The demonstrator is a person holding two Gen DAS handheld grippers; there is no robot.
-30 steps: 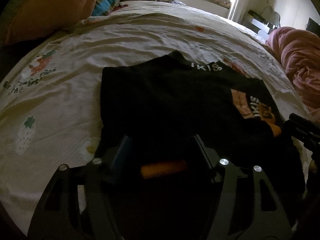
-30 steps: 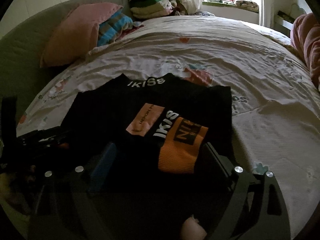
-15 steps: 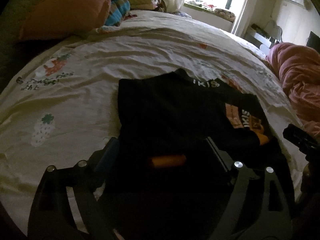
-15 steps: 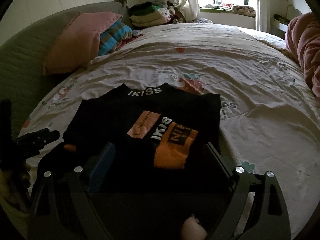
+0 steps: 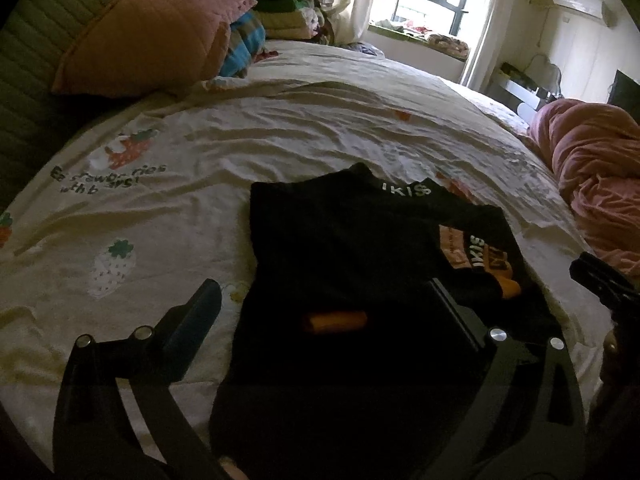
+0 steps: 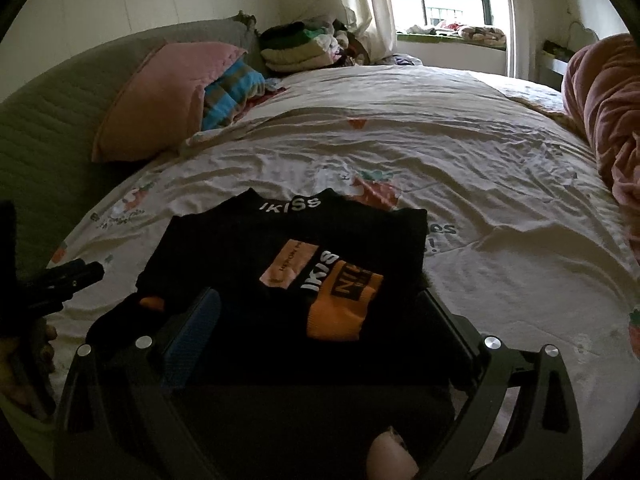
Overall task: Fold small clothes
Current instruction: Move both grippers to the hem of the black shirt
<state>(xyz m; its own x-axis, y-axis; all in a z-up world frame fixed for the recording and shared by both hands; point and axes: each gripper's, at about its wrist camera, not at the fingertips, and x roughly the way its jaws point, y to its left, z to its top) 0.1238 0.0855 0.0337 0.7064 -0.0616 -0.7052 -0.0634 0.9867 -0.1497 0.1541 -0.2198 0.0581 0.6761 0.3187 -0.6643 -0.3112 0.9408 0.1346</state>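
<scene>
A small black sweater (image 5: pixel 344 240) with white "IKISS" collar lettering and orange cuffs lies on the bed, both sleeves folded over its front; it also shows in the right wrist view (image 6: pixel 280 248). My left gripper (image 5: pixel 324 300) is open and empty, above the sweater's near left hem, by one orange cuff (image 5: pixel 336 321). My right gripper (image 6: pixel 324 308) is open and empty, above the near right part, just behind the orange "IKISS" cuff (image 6: pixel 340 304). Each gripper shows at the other view's edge.
The cream strawberry-print bedsheet (image 5: pixel 200 168) spreads all around. A pink pillow (image 6: pixel 160 96) and a striped blanket (image 6: pixel 232 92) lie at the far left, a stack of folded clothes (image 6: pixel 300 48) behind them. A pink duvet (image 5: pixel 596 168) is heaped at the right.
Both grippers have drawn back and up from the sweater, which looks smaller and farther now. The sweater has not moved.
</scene>
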